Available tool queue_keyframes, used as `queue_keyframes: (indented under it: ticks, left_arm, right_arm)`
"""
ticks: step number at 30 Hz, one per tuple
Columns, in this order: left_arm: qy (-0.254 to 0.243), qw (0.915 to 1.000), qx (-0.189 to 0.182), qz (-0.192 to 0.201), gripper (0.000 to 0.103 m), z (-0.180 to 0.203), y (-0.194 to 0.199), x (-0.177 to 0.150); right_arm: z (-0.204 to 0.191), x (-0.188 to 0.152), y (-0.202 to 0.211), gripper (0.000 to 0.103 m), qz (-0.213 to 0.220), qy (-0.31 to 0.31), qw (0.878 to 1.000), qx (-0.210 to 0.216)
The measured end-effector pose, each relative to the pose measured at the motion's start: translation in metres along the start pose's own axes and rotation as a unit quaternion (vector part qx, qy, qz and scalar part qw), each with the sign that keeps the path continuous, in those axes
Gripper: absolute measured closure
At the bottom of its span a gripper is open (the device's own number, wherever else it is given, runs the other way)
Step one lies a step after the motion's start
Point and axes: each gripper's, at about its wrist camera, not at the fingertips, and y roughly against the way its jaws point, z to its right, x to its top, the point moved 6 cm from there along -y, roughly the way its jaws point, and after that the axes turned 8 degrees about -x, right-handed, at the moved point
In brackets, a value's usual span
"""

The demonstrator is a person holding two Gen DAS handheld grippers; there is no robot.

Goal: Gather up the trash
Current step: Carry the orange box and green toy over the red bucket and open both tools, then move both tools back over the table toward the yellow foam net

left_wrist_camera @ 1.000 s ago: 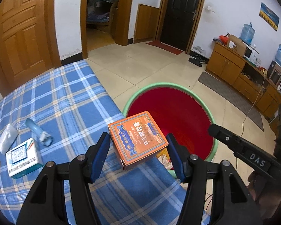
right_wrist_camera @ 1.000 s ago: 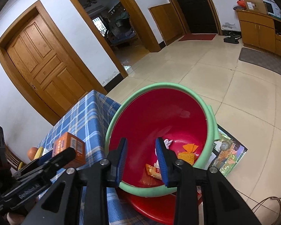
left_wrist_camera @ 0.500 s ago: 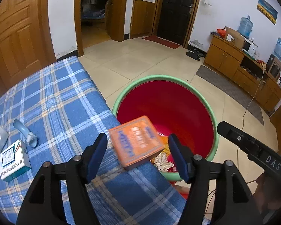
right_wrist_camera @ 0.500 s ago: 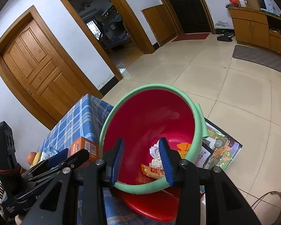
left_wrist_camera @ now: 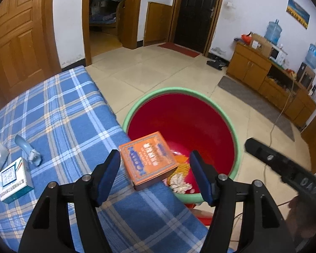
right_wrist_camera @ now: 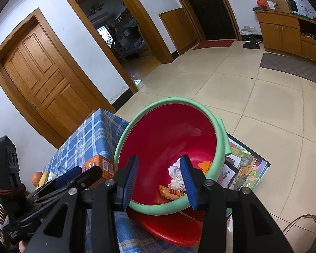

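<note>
Orange box (left_wrist_camera: 149, 160) w/ blurred print loose betw. spread left fingers (left_wrist_camera: 108, 177); right fingers (right_wrist_camera: 187, 181) opening, empty.

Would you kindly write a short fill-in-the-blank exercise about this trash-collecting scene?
1. The orange box sits between the open jaws of the ____ hand-held gripper.
2. The red bin has a ____ rim.
3. The tablecloth is blue ____.
4. The right hand-held gripper holds ____.

Missing words: left; green; plaid; nothing
</note>
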Motion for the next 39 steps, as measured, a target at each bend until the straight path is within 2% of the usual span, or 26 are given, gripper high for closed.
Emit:
queue_keyframes:
  ticks: [4, 5, 9, 14, 19, 22, 33, 39]
  left_arm:
    - [-0.002, 0.9998, 0.017, -0.008, 0.036, -0.005, -0.007, -0.003]
    - [-0.001, 0.9998, 0.016, -0.009, 0.041, -0.007, -0.008, -0.003]
    - [0.001, 0.9999, 0.012, -0.005, 0.043, -0.009, -0.011, 0.000]
    - [-0.005, 0.9999, -0.010, 0.009, 0.043, 0.000, -0.014, 0.008]
    - [-0.010, 0.9999, -0.005, 0.010, 0.041, 0.004, -0.021, 0.016]
    - [-0.001, 0.9999, -0.005, 0.011, 0.036, 0.002, -0.022, 0.018]
    - [0.008, 0.9998, -0.007, 0.019, 0.036, -0.003, -0.010, 0.019]
    - [0.016, 0.9995, 0.000, 0.026, 0.036, -0.009, 0.007, 0.014]
  right_arm:
    - [0.001, 0.000, 0.001, 0.058, 0.000, -0.001, 1.000, 0.001]
    - [0.001, 0.000, 0.001, 0.058, -0.001, -0.002, 1.000, 0.001]
    - [0.003, 0.001, -0.001, 0.058, -0.005, -0.004, 1.000, 0.003]
    - [0.008, 0.003, -0.005, 0.058, -0.007, -0.009, 1.000, 0.000]
    - [0.012, 0.004, -0.008, 0.058, -0.009, -0.013, 1.000, -0.004]
    - [0.014, 0.005, -0.008, 0.058, -0.007, -0.014, 1.000, -0.008]
    - [0.013, 0.004, -0.008, 0.058, -0.008, -0.013, 1.000, -0.005]
    - [0.000, 0.000, -0.004, 0.053, -0.012, 0.003, 1.000, 0.005]
